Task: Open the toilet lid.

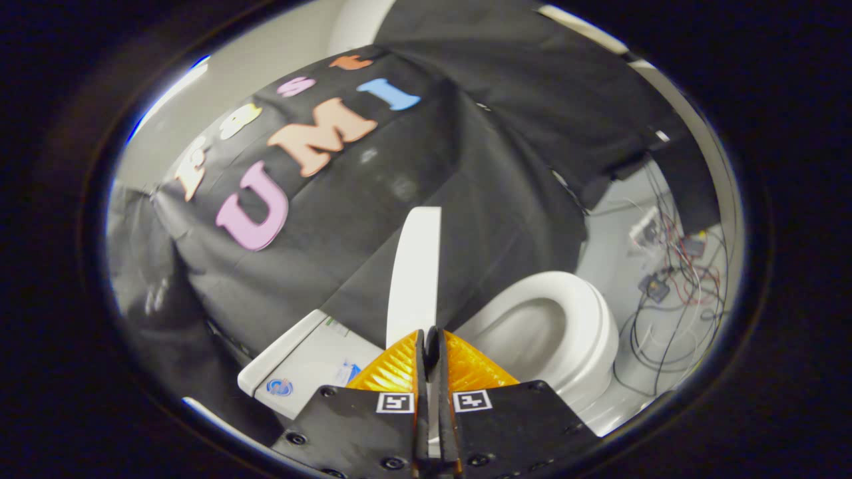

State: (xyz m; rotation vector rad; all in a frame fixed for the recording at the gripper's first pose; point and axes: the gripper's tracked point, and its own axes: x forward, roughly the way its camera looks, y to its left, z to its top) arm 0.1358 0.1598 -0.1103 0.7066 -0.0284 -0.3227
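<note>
The white toilet lid (414, 266) stands raised and shows edge-on, rising straight up from my fingertips in front of the black cloth wall. My gripper (429, 340) has its orange fingers (393, 369) pressed together on the lid's lower edge, and a sliver of white shows in the narrow slot between them. To the right of the lid lies the uncovered white seat ring (596, 313) around the bowl (532, 326). The white tank (299, 366) sits to the left of the fingers.
Black cloth drapes behind and around the toilet. On the pale floor beyond the bowl lies a tangle of cables and small electronic boxes (665, 273). The tank top carries a few stickers (279, 387).
</note>
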